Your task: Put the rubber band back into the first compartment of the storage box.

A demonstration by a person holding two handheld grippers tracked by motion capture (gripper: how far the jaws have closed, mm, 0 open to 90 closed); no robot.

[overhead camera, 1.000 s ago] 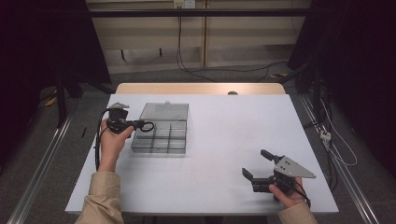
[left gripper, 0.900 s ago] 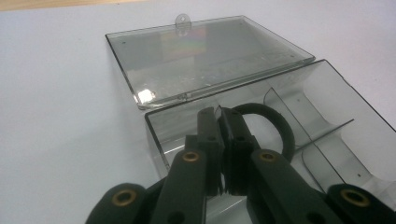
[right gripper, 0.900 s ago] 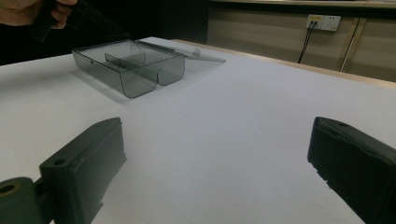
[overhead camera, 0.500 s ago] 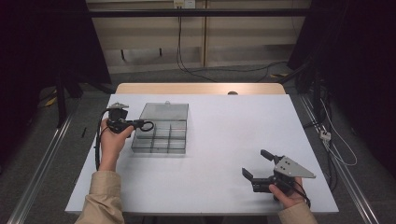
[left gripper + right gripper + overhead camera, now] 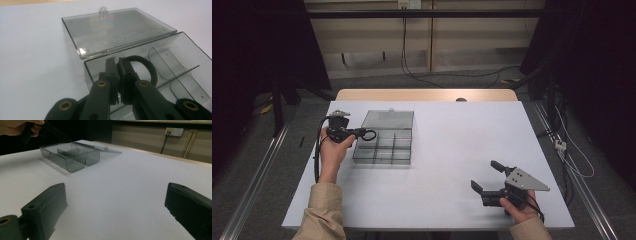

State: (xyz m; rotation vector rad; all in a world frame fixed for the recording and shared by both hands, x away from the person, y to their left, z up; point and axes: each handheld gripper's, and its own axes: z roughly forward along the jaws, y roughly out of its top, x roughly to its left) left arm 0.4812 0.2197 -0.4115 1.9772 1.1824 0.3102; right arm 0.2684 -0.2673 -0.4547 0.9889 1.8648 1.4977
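Smoky clear plastic makes up the compartment box (image 5: 383,148), which sits on the white table (image 5: 447,150) toward its left edge, nearer the far side than the near one. Its lid (image 5: 388,119) is swung fully open and lies flat on the table behind the tray, with a small tab at its far edge. Inside, thin dividers split the tray into several cells; in the left gripper view the curved partitions show at the right of the tray (image 5: 175,72).

The left gripper (image 5: 362,133) is held over the box's left wall, near its far left corner. Its jaws are pressed together on a black ring (image 5: 370,135), which hangs from their tips above the far left cell. In the left gripper view the two pads meet on the near side of the ring (image 5: 147,67), and the loop stands upright beyond them, just past the box's wall and in front of the lid's hinge line. Whether the ring touches the tray floor I cannot tell. The hand (image 5: 332,150) that carries this gripper comes in over the table's left edge, with a tan sleeve (image 5: 323,210) at the near left corner.

The right gripper (image 5: 488,176) rests low near the table's near right corner, well apart from the box. Its jaws are spread wide with nothing between them; in the right gripper view bare white tabletop lies between the two black jaws, and the box (image 5: 71,157) shows farther off at the upper left
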